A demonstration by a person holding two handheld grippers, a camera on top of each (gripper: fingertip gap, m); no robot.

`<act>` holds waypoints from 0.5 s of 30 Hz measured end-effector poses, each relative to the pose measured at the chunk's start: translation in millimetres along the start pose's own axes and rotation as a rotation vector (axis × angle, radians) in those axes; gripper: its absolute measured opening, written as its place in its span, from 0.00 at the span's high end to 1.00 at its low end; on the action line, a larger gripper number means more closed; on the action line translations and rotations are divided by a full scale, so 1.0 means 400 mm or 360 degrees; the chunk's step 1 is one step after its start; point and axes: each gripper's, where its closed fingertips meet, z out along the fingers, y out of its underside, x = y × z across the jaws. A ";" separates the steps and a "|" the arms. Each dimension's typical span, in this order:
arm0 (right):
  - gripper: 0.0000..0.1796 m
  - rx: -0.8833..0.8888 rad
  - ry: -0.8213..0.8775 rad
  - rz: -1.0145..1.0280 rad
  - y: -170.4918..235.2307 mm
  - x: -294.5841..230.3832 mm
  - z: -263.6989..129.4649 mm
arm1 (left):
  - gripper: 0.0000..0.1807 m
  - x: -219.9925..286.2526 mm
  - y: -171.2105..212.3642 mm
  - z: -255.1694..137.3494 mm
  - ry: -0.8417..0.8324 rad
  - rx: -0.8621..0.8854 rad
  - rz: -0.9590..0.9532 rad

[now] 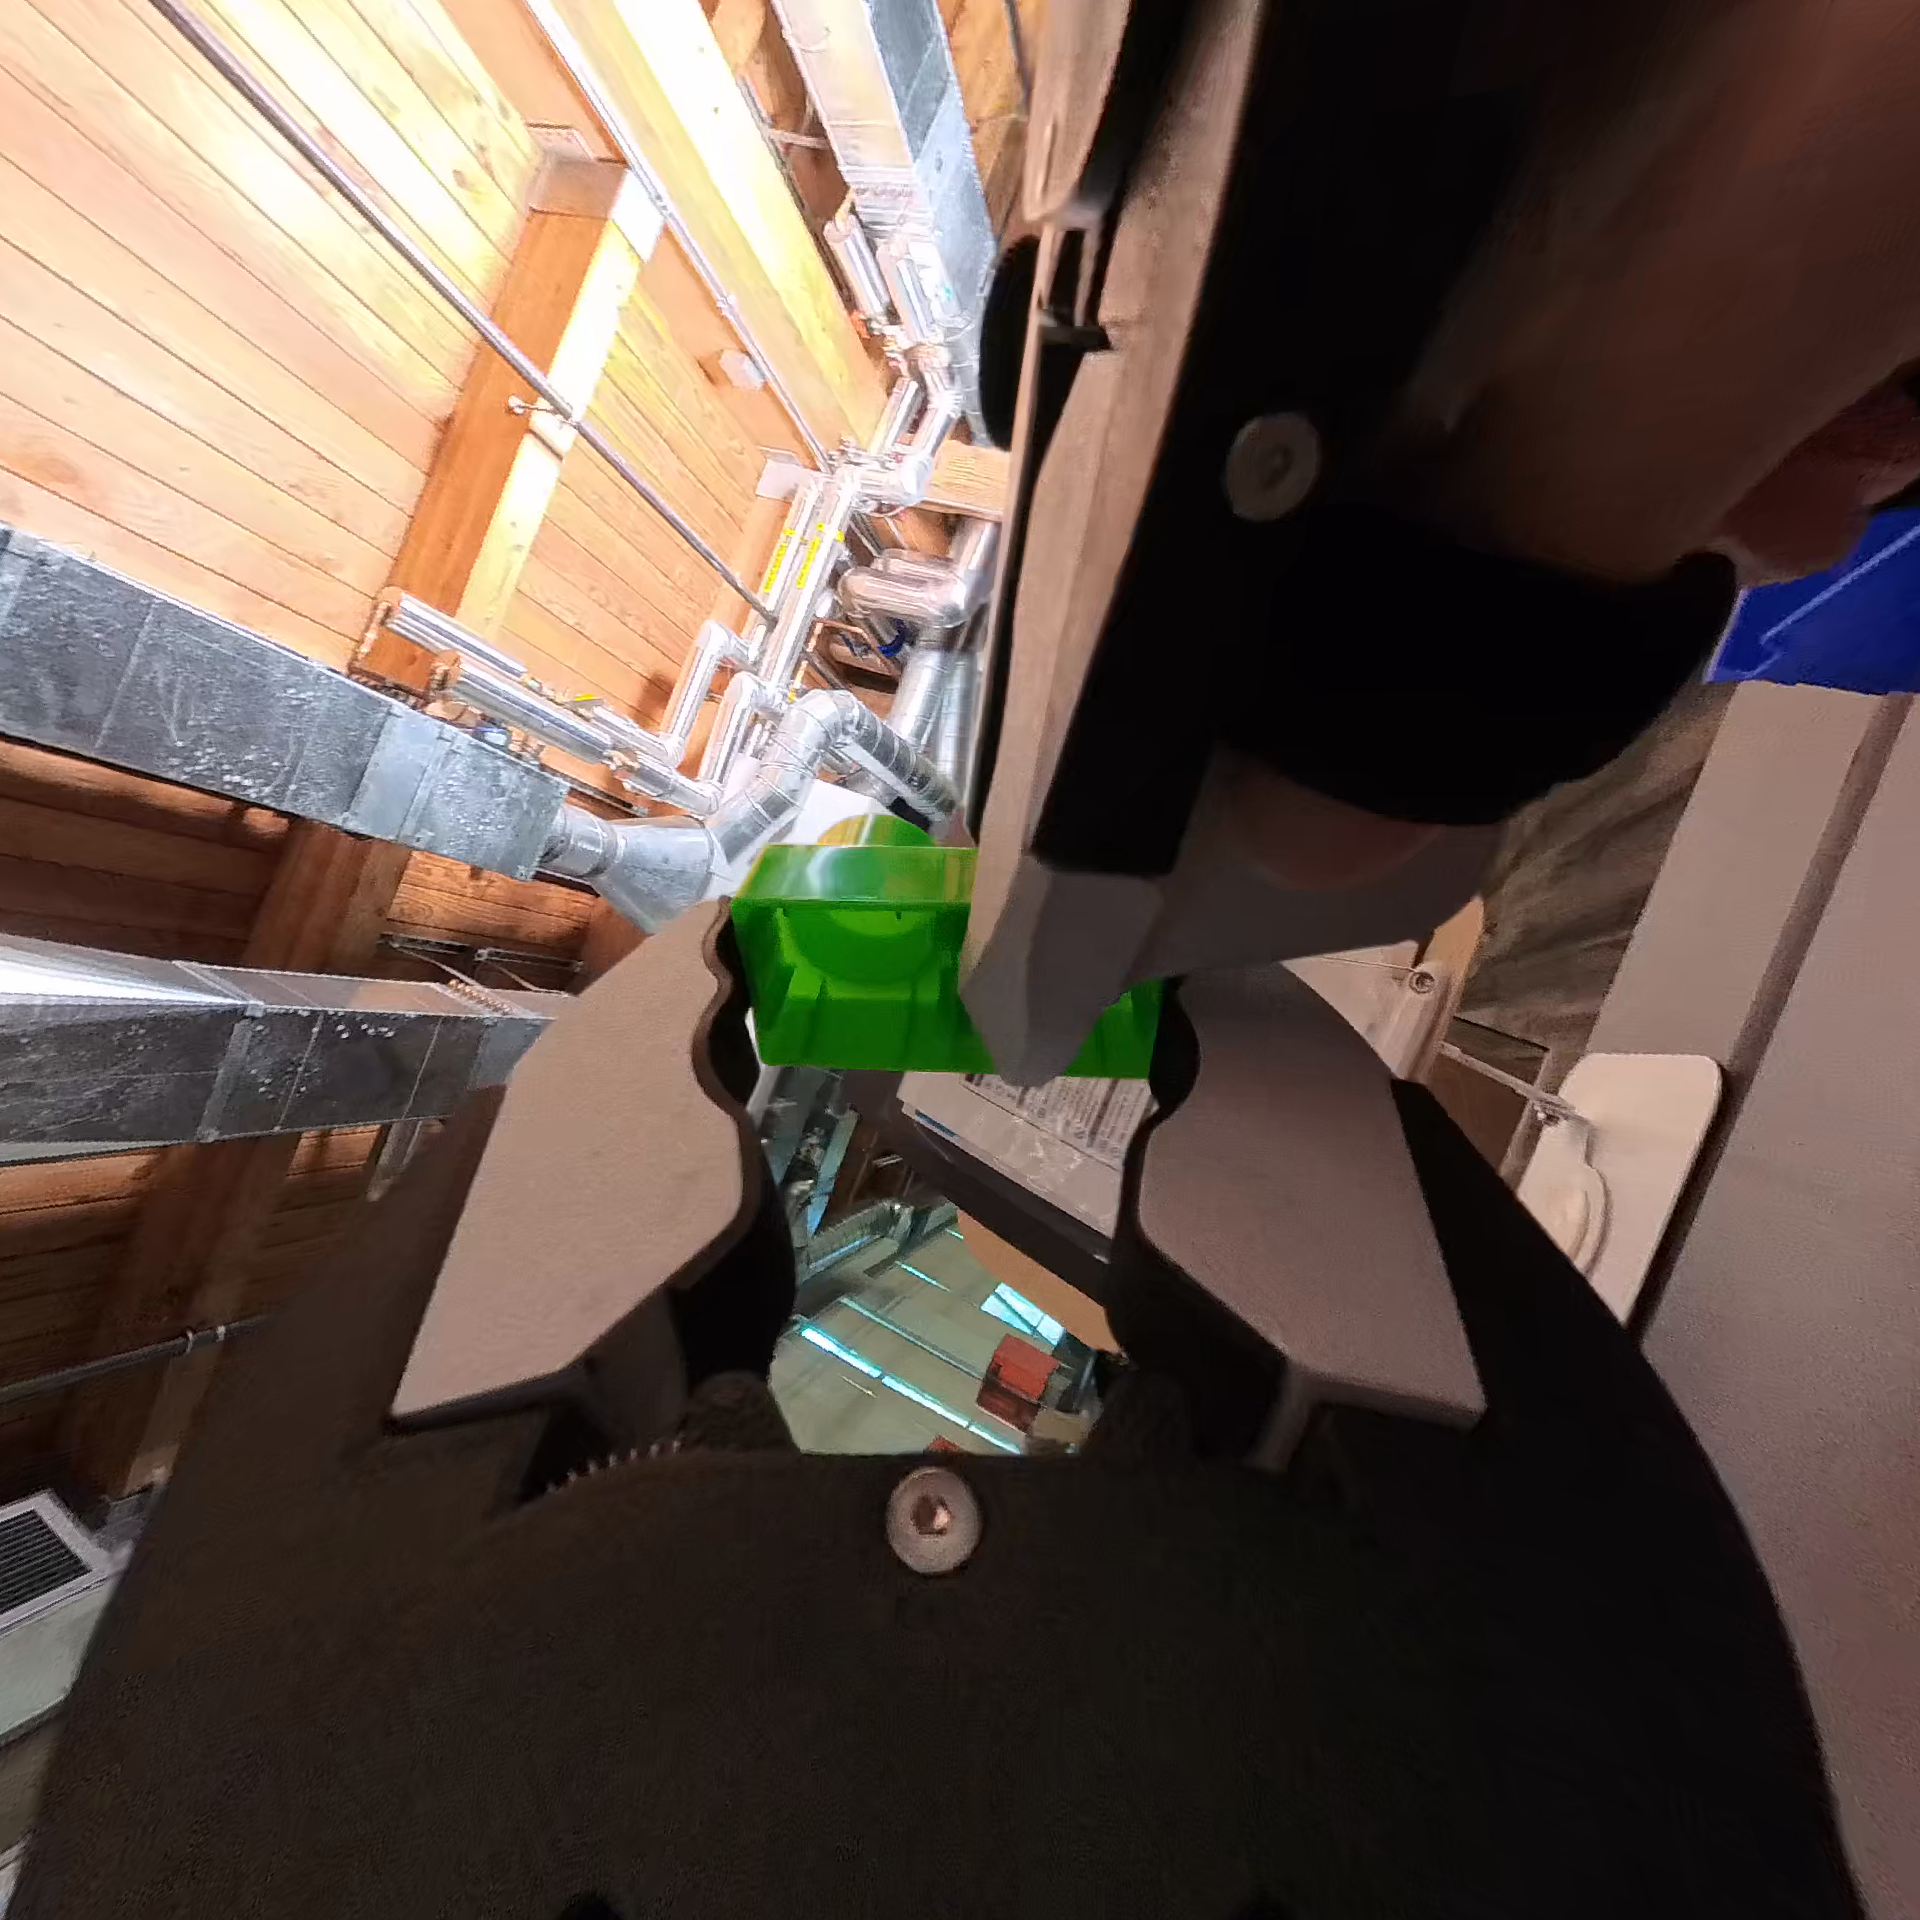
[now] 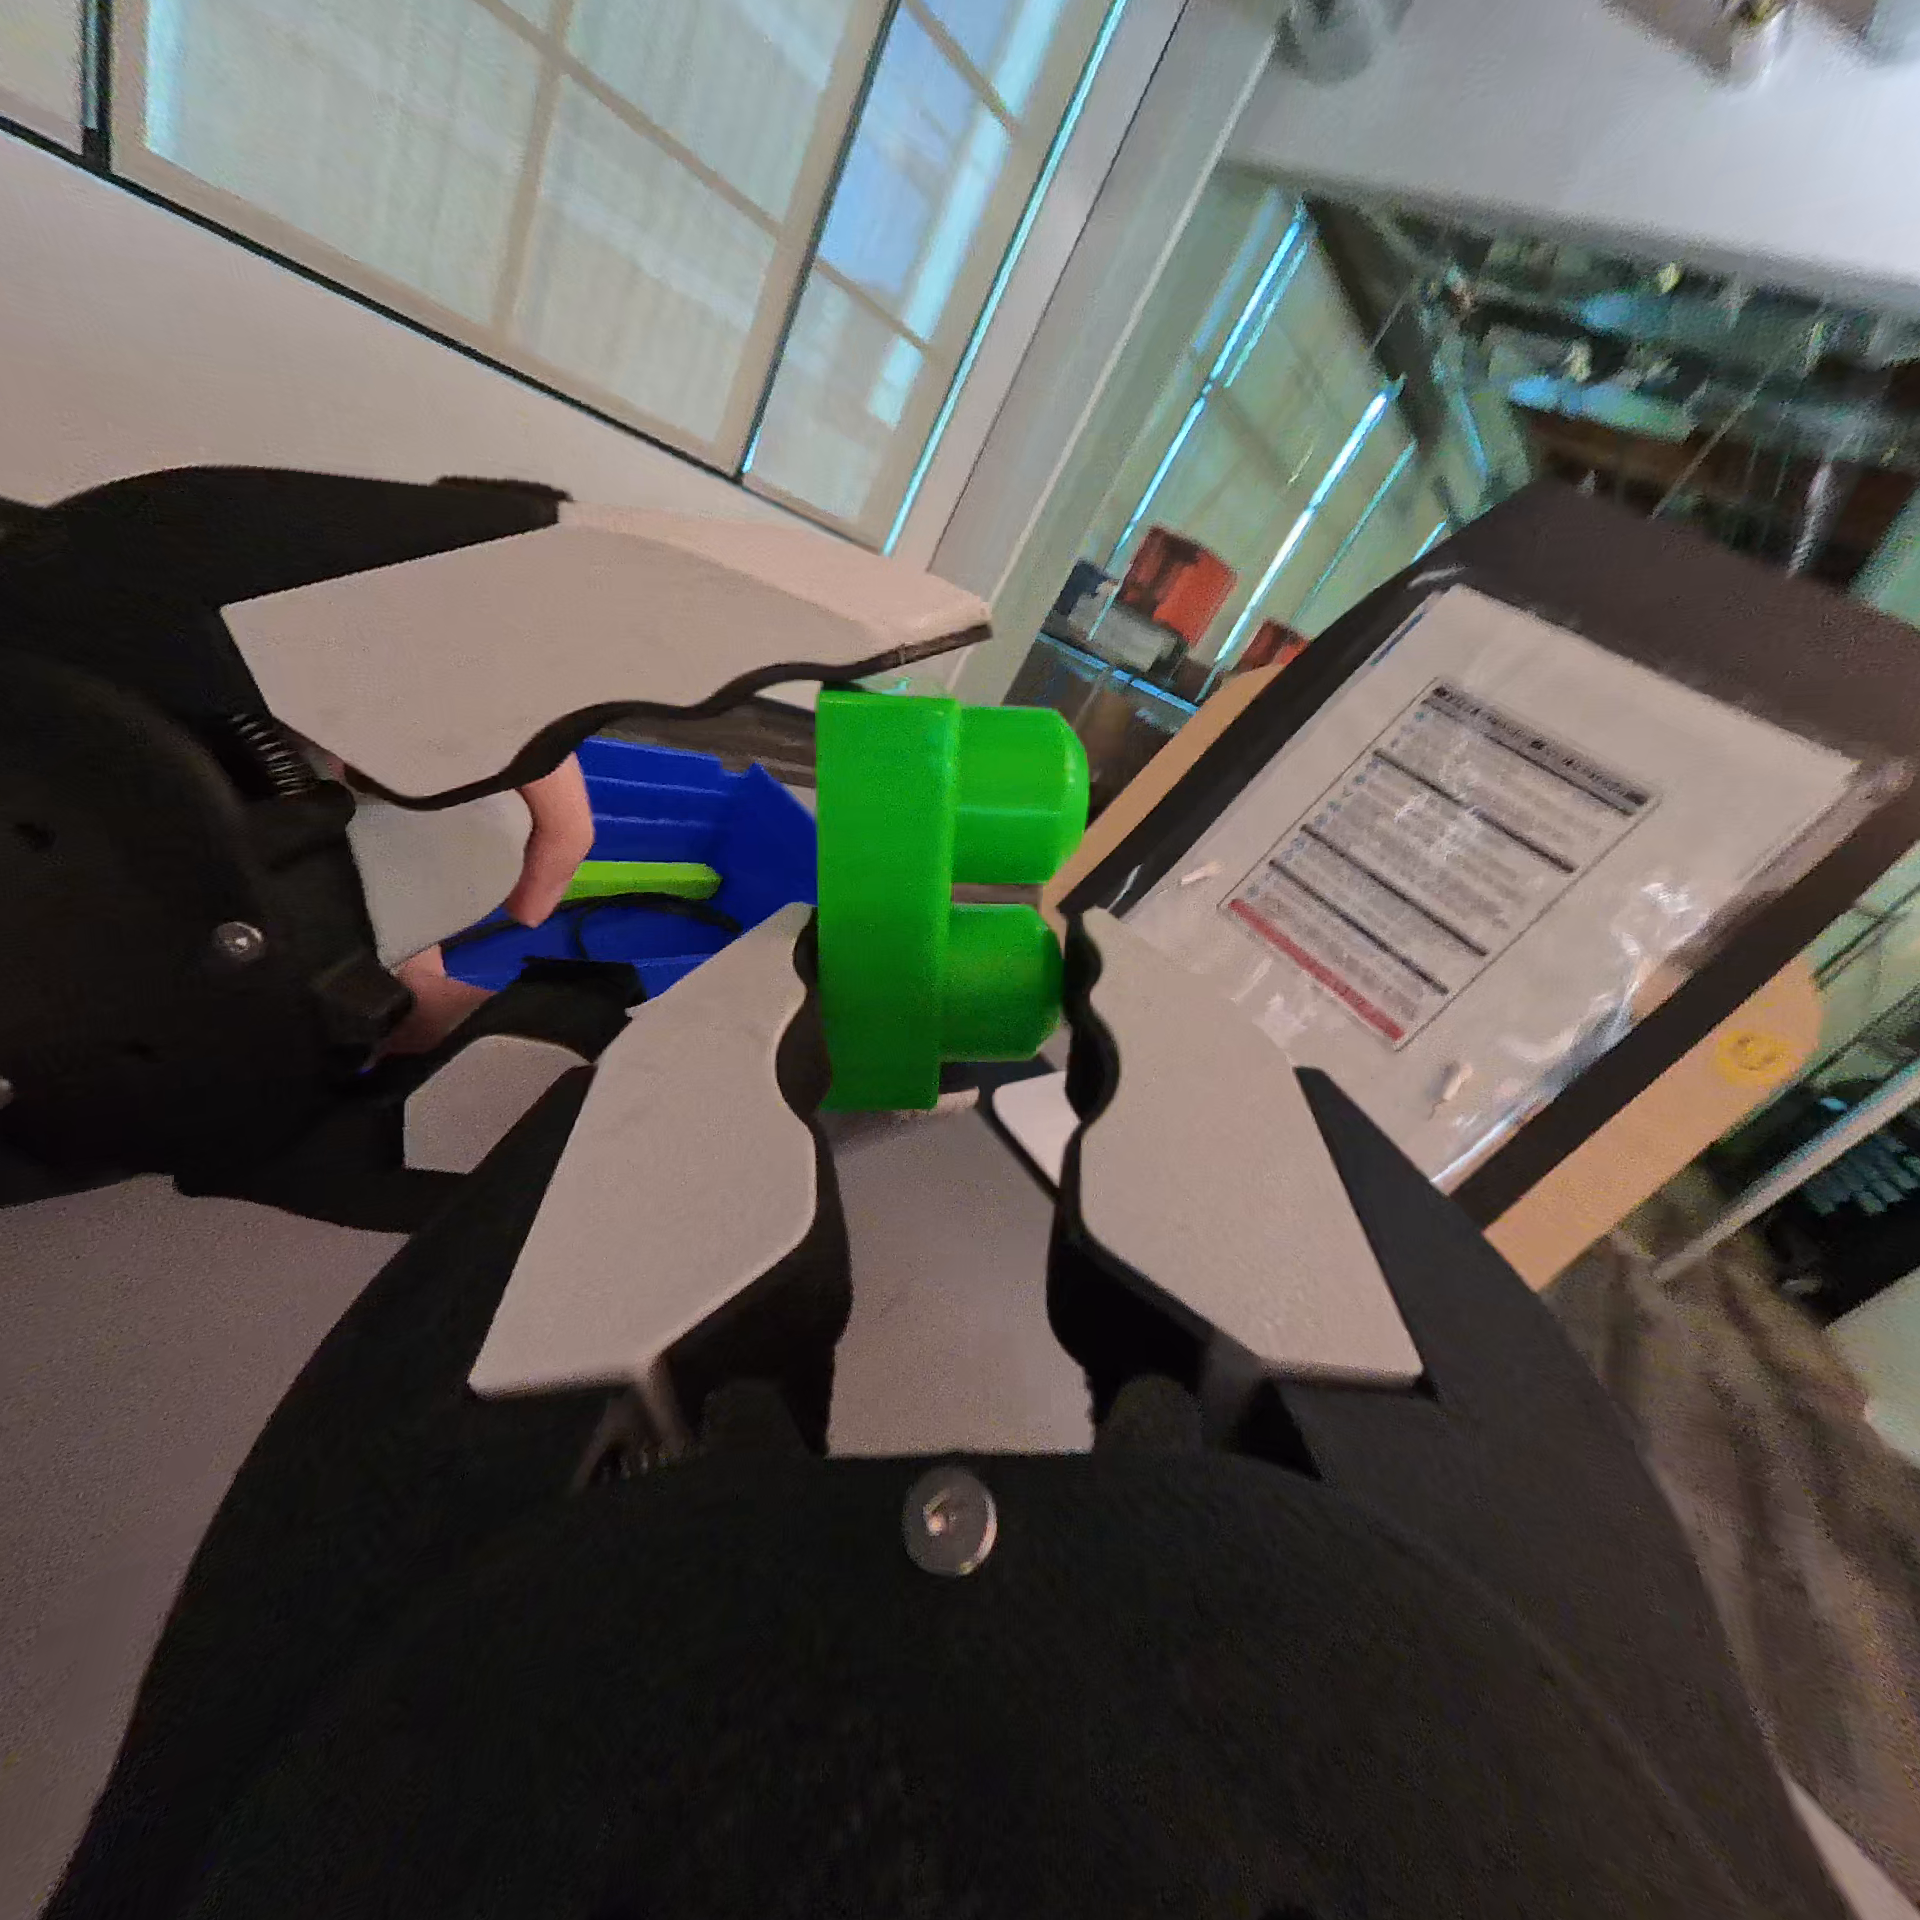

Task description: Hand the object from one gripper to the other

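Observation:
A bright green two-stud brick (image 1: pixel 852 966) is held in the air between both grippers. In the left wrist view my left gripper (image 1: pixel 945 1003) is shut on its two ends. The right gripper's grey finger (image 1: pixel 1049 935) comes down from the upper right across the brick's front; its other finger is hidden. In the right wrist view my right gripper (image 2: pixel 935 956) is shut on the brick (image 2: pixel 894 894), one fingertip on the flat base and one on a stud. The left gripper's upper finger (image 2: pixel 623 644) reaches in from the left and touches the brick's top edge.
A black board with a printed sheet under plastic (image 2: pixel 1455 852) stands close to the right of the brick. A blue plastic part (image 2: pixel 675 821) and a person's fingers (image 2: pixel 551 852) are behind the left gripper. Metal ducts (image 1: pixel 260 675) and wooden ceiling fill the left wrist view. Less than 4 cm separates the two grippers' tips.

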 end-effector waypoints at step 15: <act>0.76 -0.0502 -0.1581 0.1217 0.057 -0.062 -0.179 | 0.52 0.036 -0.103 -0.101 0.1115 0.0379 -0.0963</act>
